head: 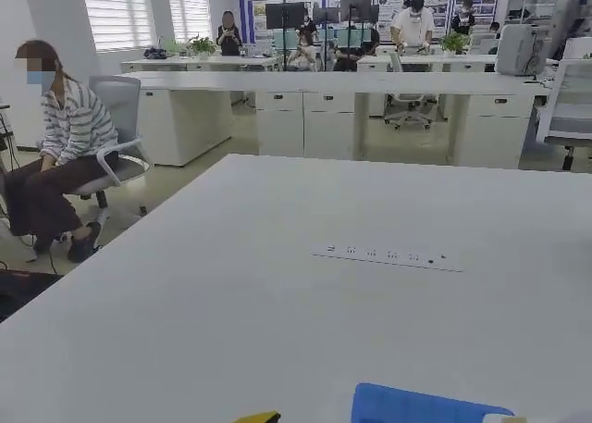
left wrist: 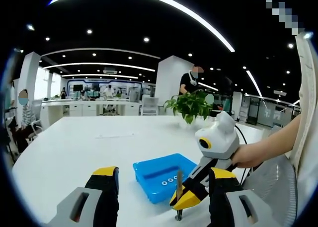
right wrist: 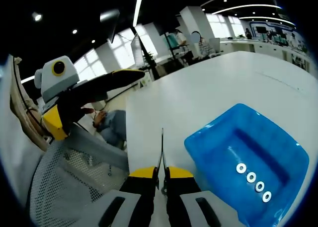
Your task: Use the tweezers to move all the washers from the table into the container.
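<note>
- Two yellow-tipped fingers (right wrist: 144,173) of the right gripper (right wrist: 161,173) are pressing together, clamping the tweezers (right wrist: 161,150) between them. The thin points are sticking out ahead of the fingers.
- From the left gripper view, those tweezers are pointing down at the white table (left wrist: 74,152), just on the near side of the blue container (left wrist: 149,170). I cannot tell whether the points are touching the tabletop.
- Fingers (left wrist: 105,180) of the left gripper (left wrist: 162,180) are standing wide apart, gripping nothing. It is hanging close beside the right gripper.
- Just right of the tweezers in the right gripper view, the container is sitting on the table by its near edge.
- Four washers (right wrist: 254,182) are lying in a short row on the container's floor.
- Farther along the table, a white power strip (head: 387,255) is lying flat, well apart from the container.
- At the table's far end a potted plant (left wrist: 190,106) is standing.
- Off to the left, a person in a striped top (head: 67,127) is sitting in an office chair (head: 120,118), away from the table.
</note>
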`<state>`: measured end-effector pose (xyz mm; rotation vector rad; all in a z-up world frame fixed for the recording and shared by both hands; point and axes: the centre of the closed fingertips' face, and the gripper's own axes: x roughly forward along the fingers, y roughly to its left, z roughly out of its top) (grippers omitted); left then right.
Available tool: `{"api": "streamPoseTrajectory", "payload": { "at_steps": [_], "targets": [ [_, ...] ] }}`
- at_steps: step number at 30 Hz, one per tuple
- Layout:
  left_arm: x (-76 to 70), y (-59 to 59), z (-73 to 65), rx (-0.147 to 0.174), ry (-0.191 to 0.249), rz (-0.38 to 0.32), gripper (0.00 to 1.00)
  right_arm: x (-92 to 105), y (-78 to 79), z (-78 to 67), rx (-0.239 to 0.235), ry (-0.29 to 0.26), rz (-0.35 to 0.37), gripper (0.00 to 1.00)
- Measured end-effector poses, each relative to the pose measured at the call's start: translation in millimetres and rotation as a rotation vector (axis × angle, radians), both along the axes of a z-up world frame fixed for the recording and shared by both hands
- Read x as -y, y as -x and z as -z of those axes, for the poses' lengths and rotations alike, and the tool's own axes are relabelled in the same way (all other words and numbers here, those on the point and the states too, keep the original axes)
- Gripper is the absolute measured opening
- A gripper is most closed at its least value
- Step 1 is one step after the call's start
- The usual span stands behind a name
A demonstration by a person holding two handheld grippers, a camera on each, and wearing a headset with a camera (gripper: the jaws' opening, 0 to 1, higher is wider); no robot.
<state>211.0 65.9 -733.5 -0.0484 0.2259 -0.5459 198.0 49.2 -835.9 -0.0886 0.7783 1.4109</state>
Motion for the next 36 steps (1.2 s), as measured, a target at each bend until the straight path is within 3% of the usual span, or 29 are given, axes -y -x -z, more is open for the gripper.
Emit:
{"api": "streamPoseTrajectory", "payload": {
  "at_steps": [16,19,27,32,36],
  "targets": [
    [-1.1,-0.2,-1.2,0.002,0.003,-0.007,0.74,-1.3,13.6,0.8,0.070,0.011,-0.053,0.04],
    [-1.6,-0.3,-1.7,0.003,0.004,-0.011,0.74,-0.7,13.7,-0.8,0.100,0.016,-0.059,0.04],
    [-2.6,-0.8,-2.2,0.005,0.006,-0.013,0.74,-0.2,10.4,-3.1,0.123,0.013,-0.052,0.04],
    [-3.2,-1.1,-1.9,0.004,0.006,-0.012,0.74,-0.2,12.2,-0.5,0.090,0.009,-0.052,0.04],
    [-3.3,-1.1,-1.4,0.004,0.004,-0.013,0.74,1.0,13.8,-1.0,0.129,0.019,-0.064,0.04]
  ]
}}
